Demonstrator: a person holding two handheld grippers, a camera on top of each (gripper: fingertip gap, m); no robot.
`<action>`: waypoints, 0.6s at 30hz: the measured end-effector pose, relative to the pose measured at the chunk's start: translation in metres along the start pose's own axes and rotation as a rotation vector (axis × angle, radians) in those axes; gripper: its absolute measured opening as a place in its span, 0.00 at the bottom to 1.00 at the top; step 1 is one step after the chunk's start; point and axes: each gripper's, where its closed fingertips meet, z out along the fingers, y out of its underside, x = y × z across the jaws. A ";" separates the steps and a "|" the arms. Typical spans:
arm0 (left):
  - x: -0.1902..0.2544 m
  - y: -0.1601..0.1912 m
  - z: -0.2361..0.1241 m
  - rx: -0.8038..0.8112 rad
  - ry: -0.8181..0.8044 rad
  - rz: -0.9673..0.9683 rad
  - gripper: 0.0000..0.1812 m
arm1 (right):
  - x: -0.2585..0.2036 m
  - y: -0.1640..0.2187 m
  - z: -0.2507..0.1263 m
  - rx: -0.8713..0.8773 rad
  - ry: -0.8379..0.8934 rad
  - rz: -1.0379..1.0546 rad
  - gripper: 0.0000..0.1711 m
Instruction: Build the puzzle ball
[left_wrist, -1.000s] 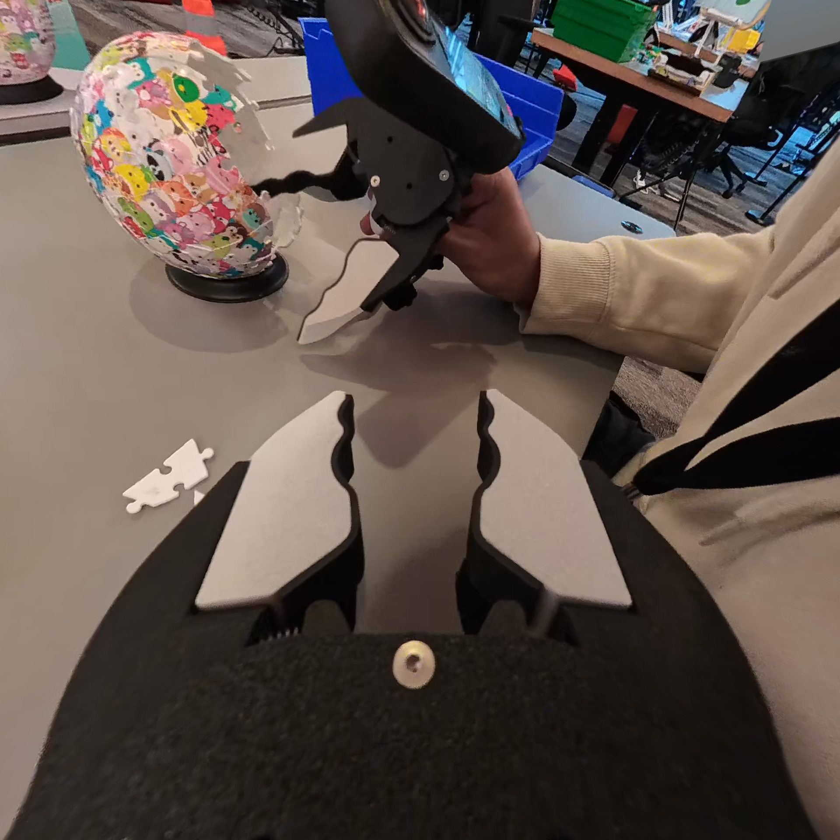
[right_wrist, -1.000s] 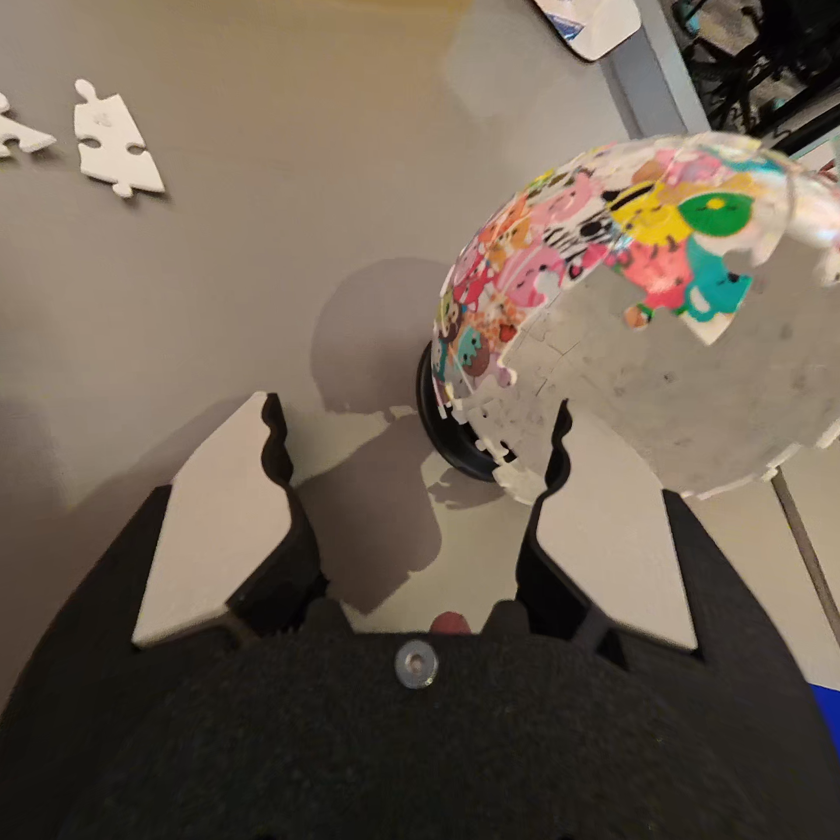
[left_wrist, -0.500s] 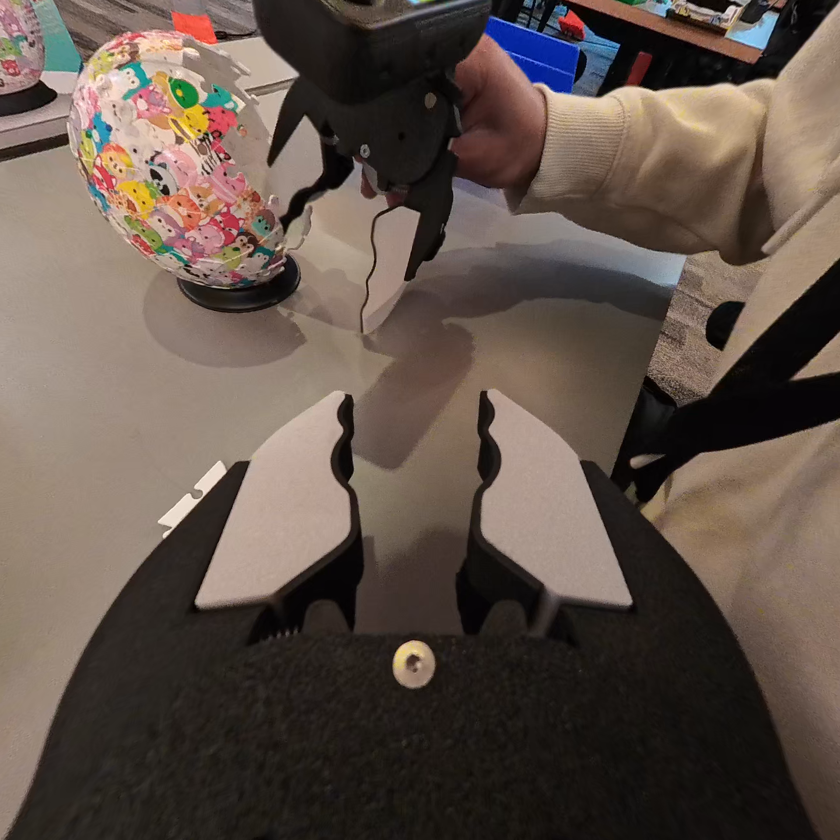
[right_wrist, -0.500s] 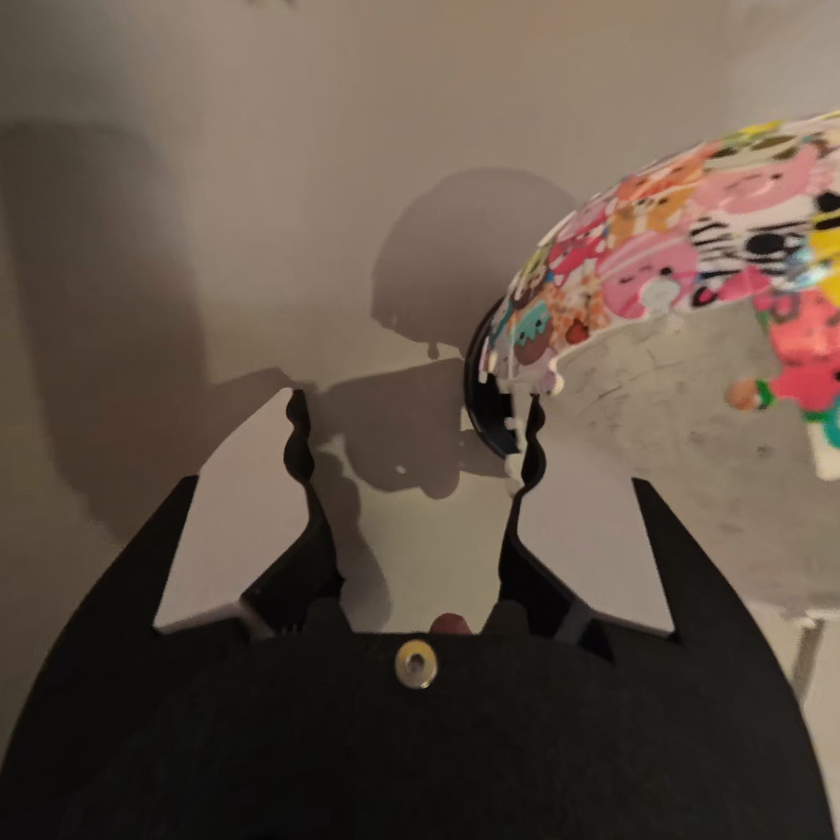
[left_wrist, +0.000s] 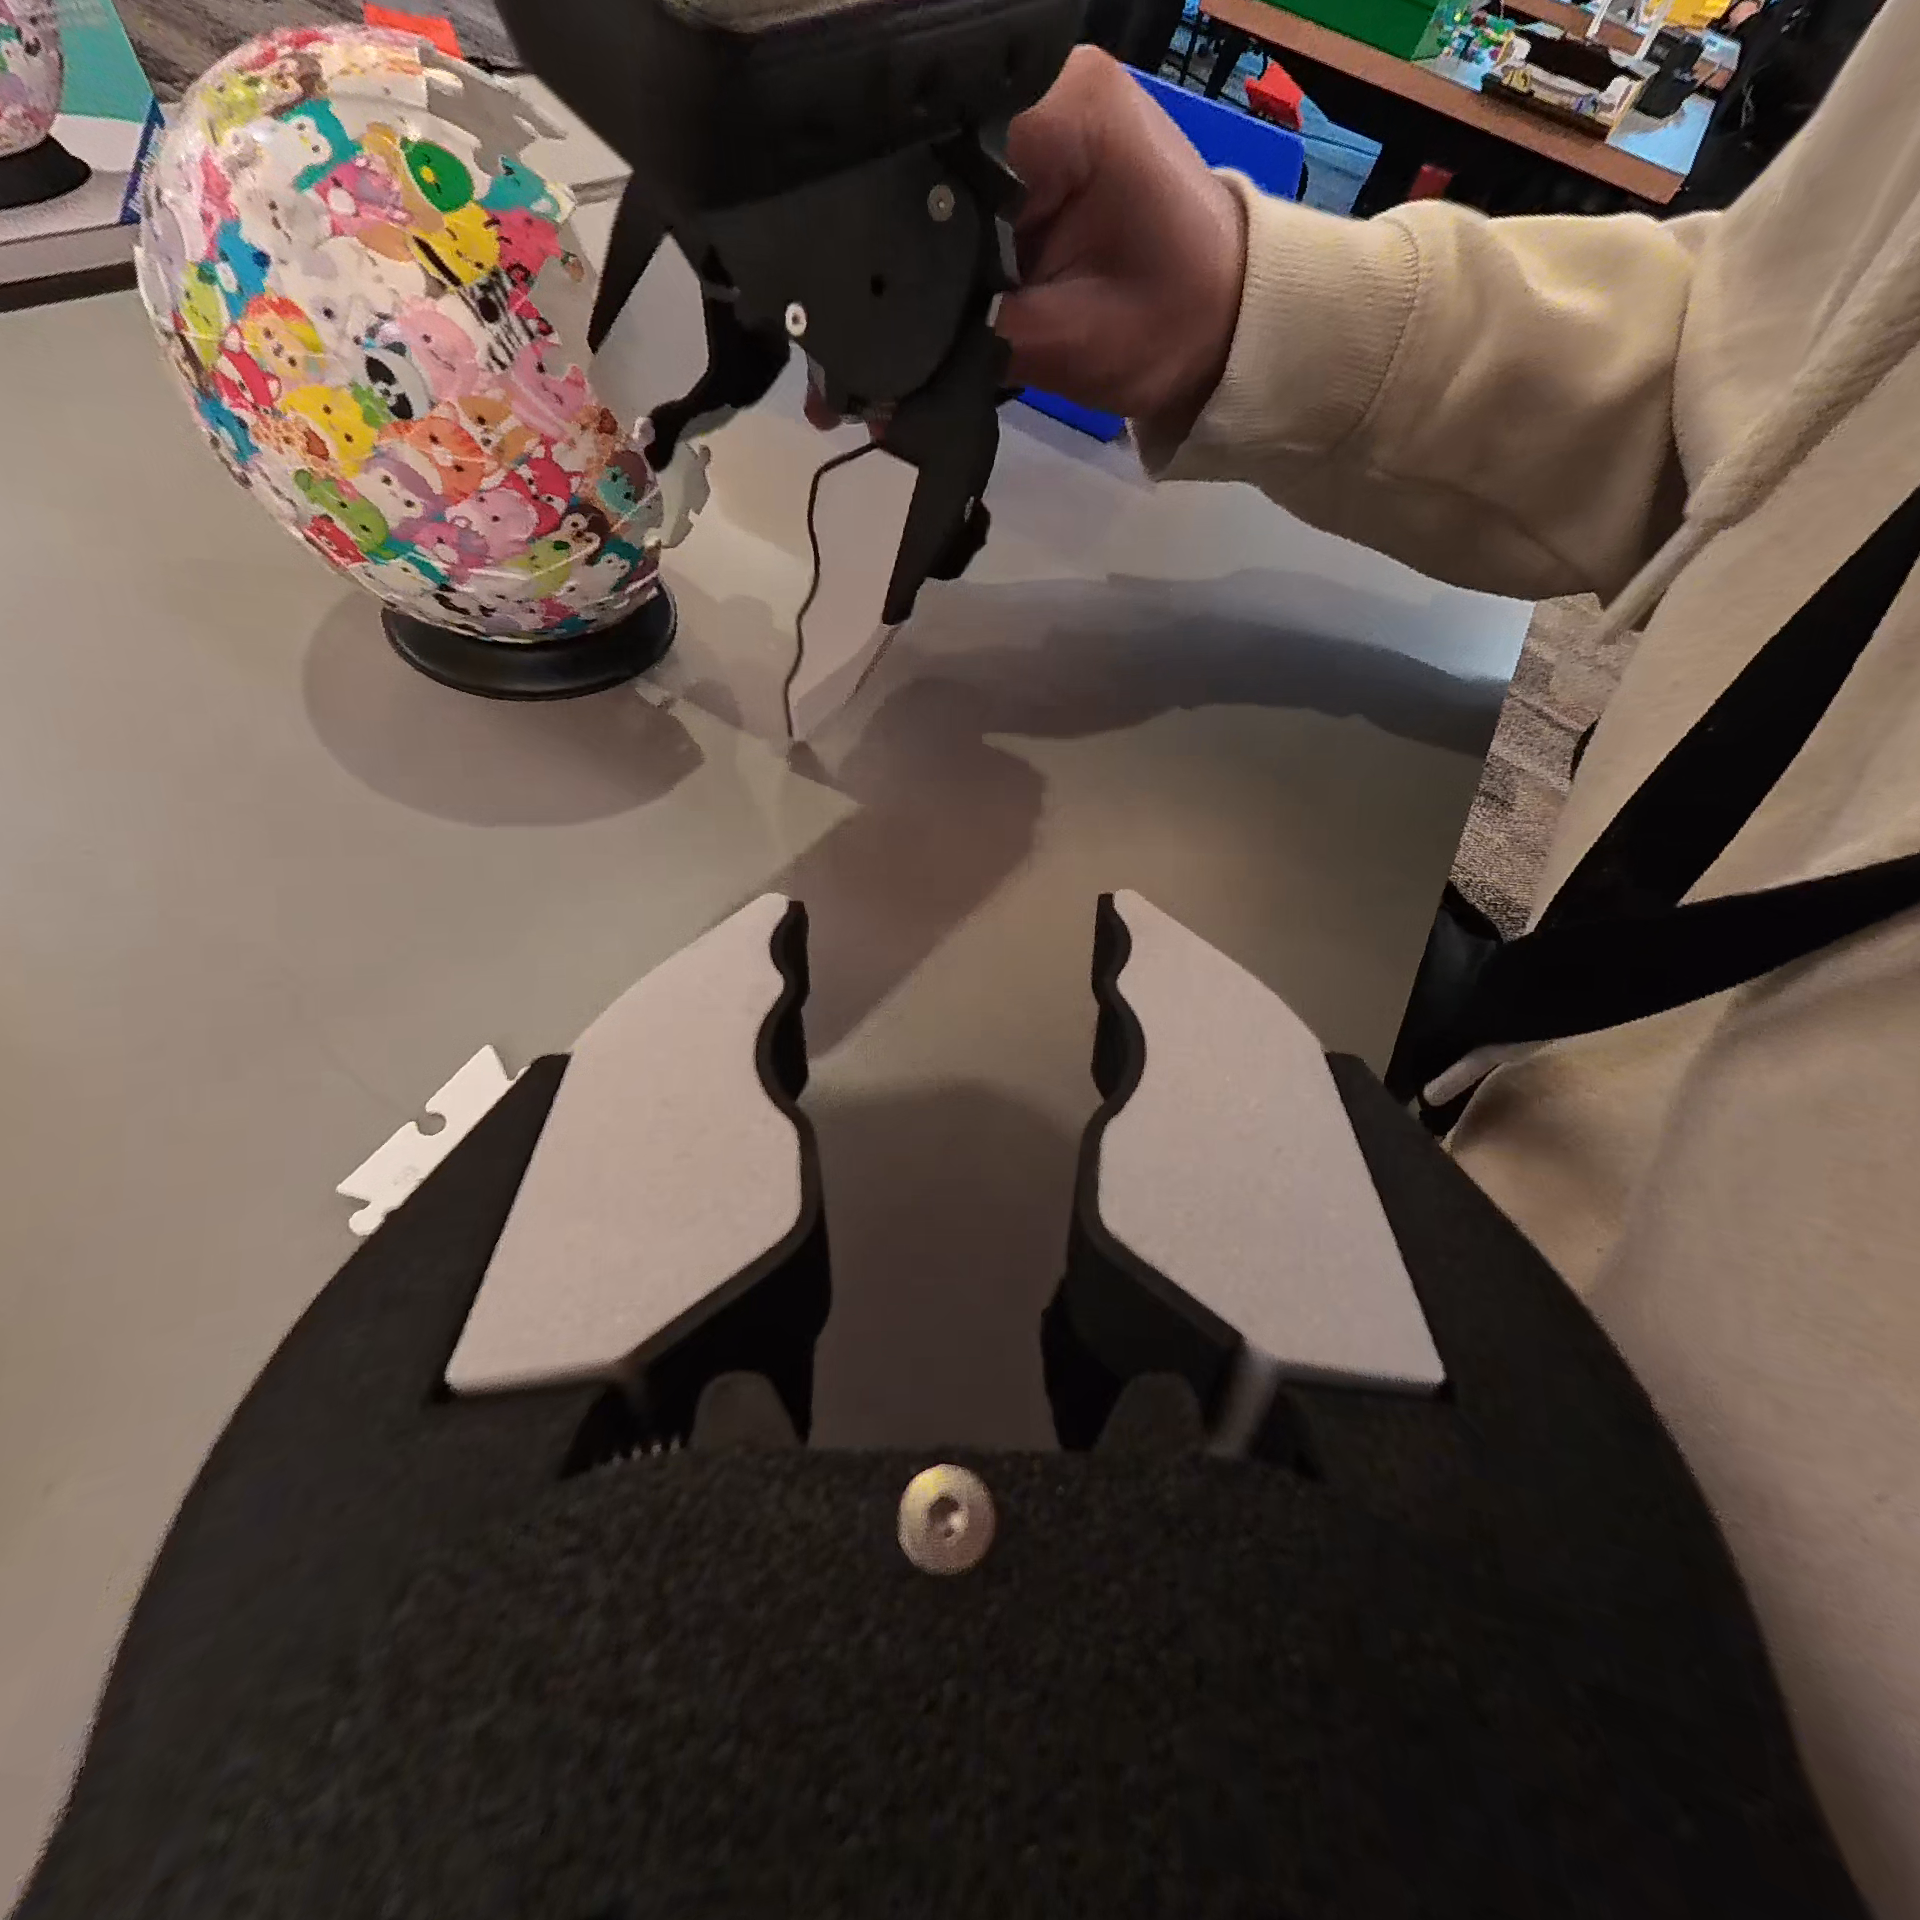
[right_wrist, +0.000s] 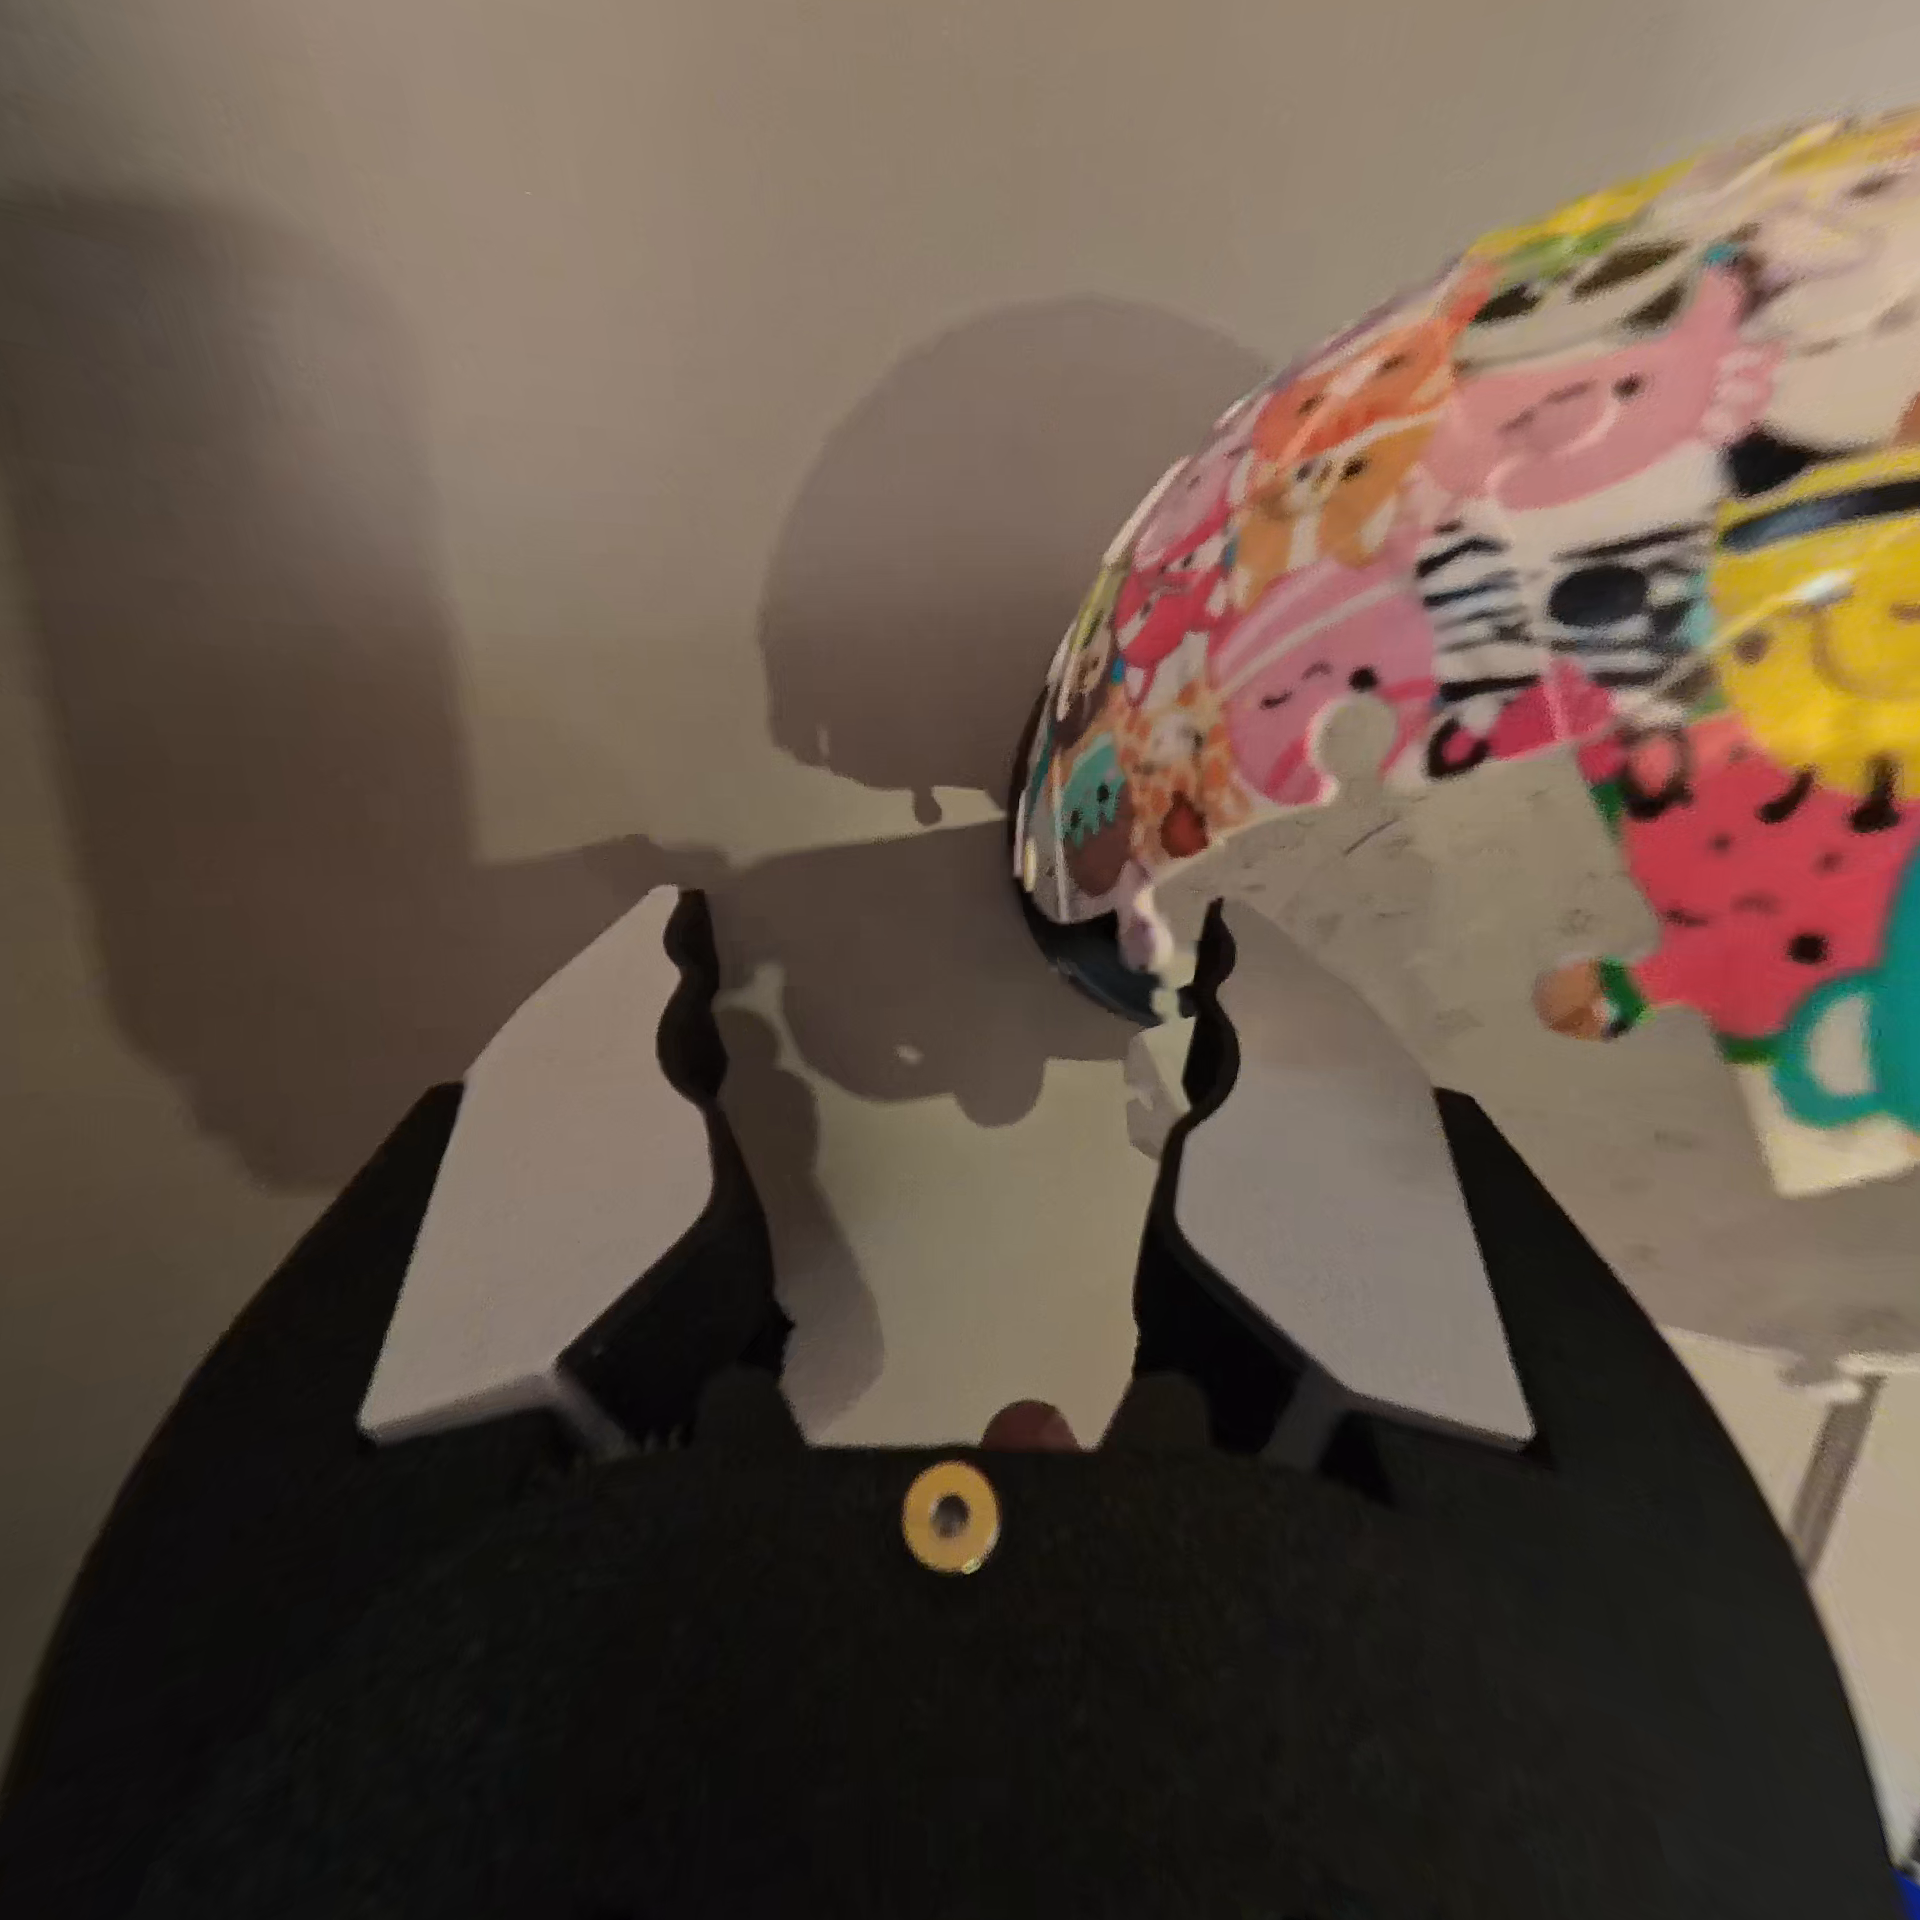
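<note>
- Your left gripper hovers low over the grey table, its jaws parted with nothing between them.
- Your right gripper is likewise spread and empty; in the left wrist view it points steeply down at the table, with one fingertip close against the ball's ragged edge; whether it touches, you cannot tell.
- The puzzle ball, partly built and covered in bright cartoon figures, sits on a black ring stand; its open side faces your right gripper.
- A loose white puzzle piece lies face down on the table, just beside your left gripper.
- Your right hand, in a cream sleeve, holds the right gripper's handle.
</note>
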 end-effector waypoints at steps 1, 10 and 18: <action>0.000 0.000 0.000 0.000 0.001 0.000 0.29 | -0.004 0.003 0.001 -0.016 -0.032 0.017 0.51; 0.002 -0.002 0.001 0.002 0.003 0.005 0.29 | -0.021 0.011 0.000 -0.069 -0.109 0.028 0.68; 0.003 -0.005 0.000 0.010 0.003 0.011 0.29 | -0.024 0.001 -0.010 0.022 -0.078 0.036 0.57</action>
